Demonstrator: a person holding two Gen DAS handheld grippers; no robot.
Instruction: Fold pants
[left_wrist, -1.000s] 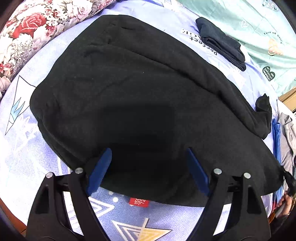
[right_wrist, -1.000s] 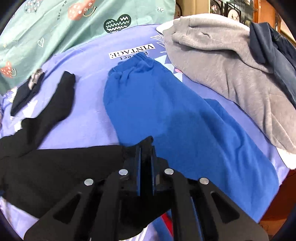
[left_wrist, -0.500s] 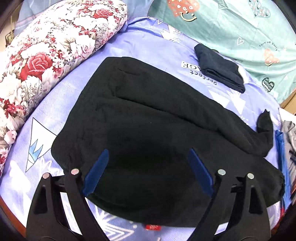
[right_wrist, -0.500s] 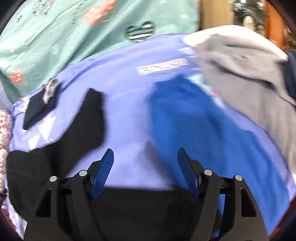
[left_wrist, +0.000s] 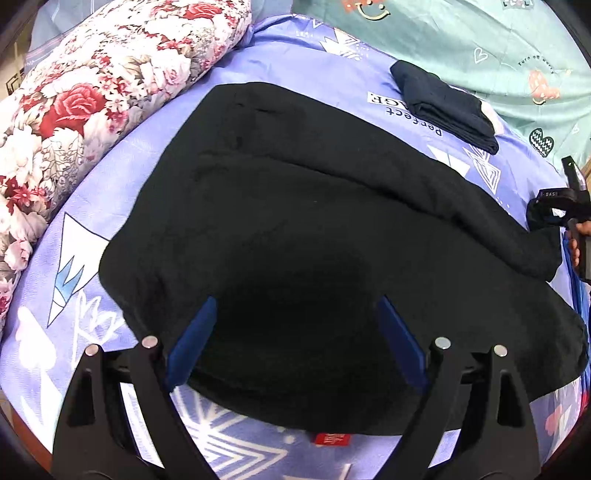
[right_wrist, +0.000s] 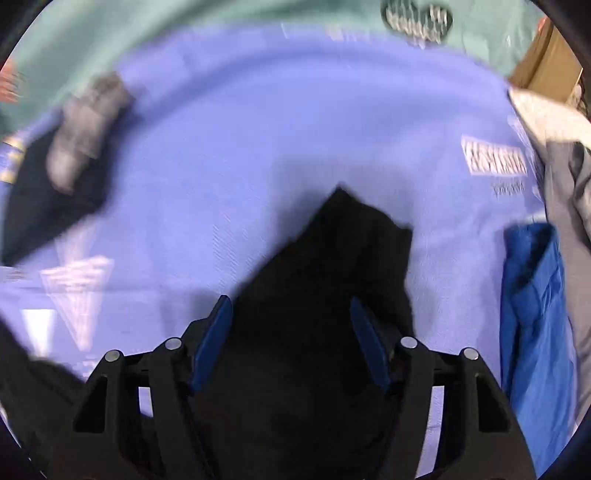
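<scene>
Black pants (left_wrist: 314, 229) lie spread on the purple bedsheet (left_wrist: 332, 74), one leg folded across the other. My left gripper (left_wrist: 297, 304) hangs open over the near edge of the pants, nothing between its blue pads. My right gripper (right_wrist: 290, 306) hovers over the pointed end of a black pant leg (right_wrist: 351, 236); its jaws are closing, the cloth lies between and below them, and the pads do not press on it. The right wrist view is blurred. In the left wrist view a hand holds the right gripper's body (left_wrist: 565, 210) at the far right edge.
A floral quilt (left_wrist: 92, 92) borders the left side. A folded navy garment (left_wrist: 443, 103) lies at the back, by a teal sheet (left_wrist: 480, 44). A blue garment (right_wrist: 532, 314) and a grey one (right_wrist: 565, 192) lie to the right, with a cardboard box (right_wrist: 543, 70) behind.
My right gripper opened, let go of the black cloth by the blue garment, and swept left to the other pant leg's end. The left gripper tilted up slightly and stayed open.
</scene>
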